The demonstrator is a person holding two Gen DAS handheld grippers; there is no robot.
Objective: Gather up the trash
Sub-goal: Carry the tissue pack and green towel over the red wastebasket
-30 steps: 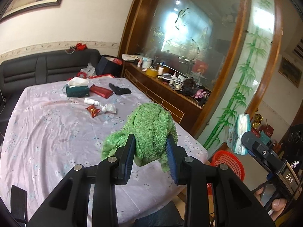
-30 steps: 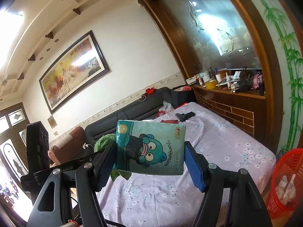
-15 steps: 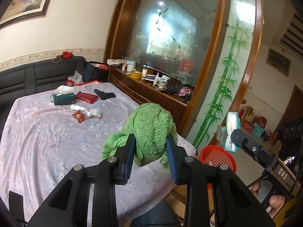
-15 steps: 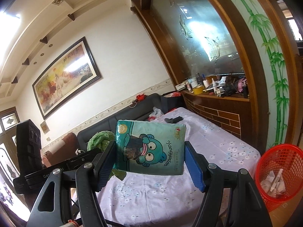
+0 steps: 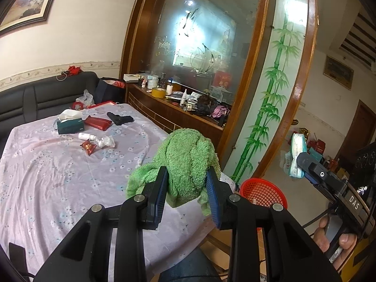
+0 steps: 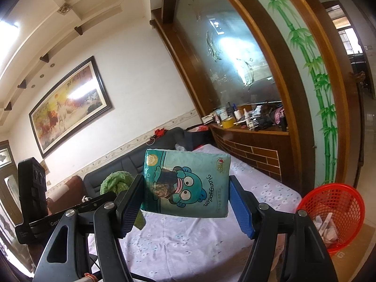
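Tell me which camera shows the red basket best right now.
The right wrist view: the red basket sits in the open at lower right, and you can see inside to white scraps at the bottom. In the left wrist view, the basket is partly hidden behind the left gripper holding the green towel; only its rim and upper wall show.

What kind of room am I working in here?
Most likely a home living or dining room: a black sofa along the wall, a table under a floral cloth, and a framed horse painting.
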